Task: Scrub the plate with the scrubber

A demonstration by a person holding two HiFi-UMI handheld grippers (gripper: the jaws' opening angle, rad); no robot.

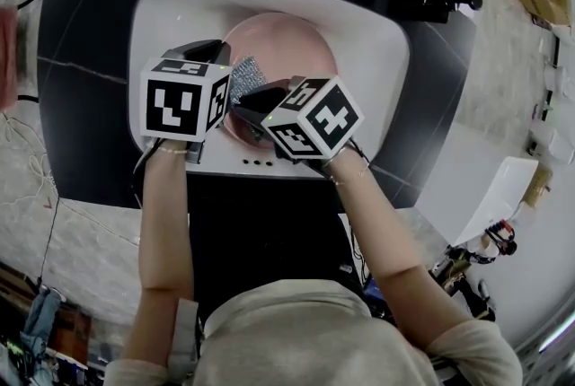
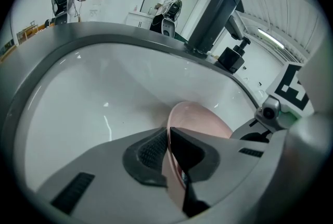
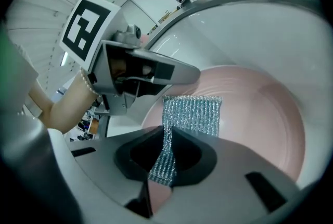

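left claw [image 2: 168,137] clamps the plate [image 2: 202,119], right claw [image 3: 167,132] the partly hidden scrubber [image 3: 193,112].

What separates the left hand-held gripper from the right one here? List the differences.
1. The left hand-held gripper is shut on the rim of the pink plate; the right hand-held gripper is shut on the silver mesh scrubber.
2. The left grips a rigid edge; the right pinches soft mesh that spreads out over the plate's face.
3. The left sits at the plate's side, the right over its near part.

Shared: both are shut and work inside the white sink.
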